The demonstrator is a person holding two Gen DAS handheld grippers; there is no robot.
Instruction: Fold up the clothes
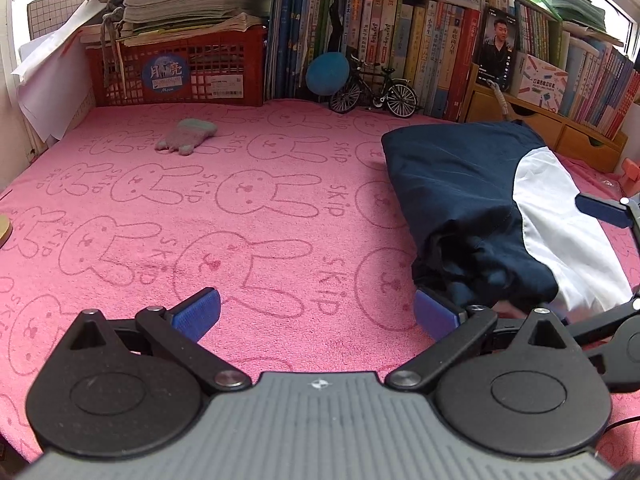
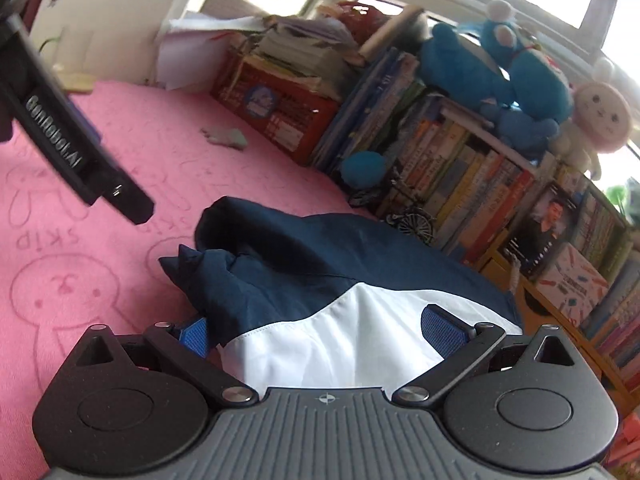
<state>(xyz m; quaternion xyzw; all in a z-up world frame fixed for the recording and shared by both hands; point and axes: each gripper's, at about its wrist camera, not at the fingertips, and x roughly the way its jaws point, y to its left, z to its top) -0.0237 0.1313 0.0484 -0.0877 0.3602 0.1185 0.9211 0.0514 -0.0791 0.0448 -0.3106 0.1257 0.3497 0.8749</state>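
Both tools' fingers apart, left tool [image 1: 316, 314], right tool [image 2: 314, 334] over navy-white garment [image 2: 320, 280], pink "SKIP" rabbit towel [image 1: 240, 200]

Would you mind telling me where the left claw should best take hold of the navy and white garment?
Probably the bunched navy end of the garment, nearest the open left claw. Its rumpled folds stand up off the pink towel, giving the fingers an edge to pinch. Come in low from the left side, since the right claw already straddles the white panel.

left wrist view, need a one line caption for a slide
Open left tool hovers over the pink bunny towel, beside a folded navy and white garment.
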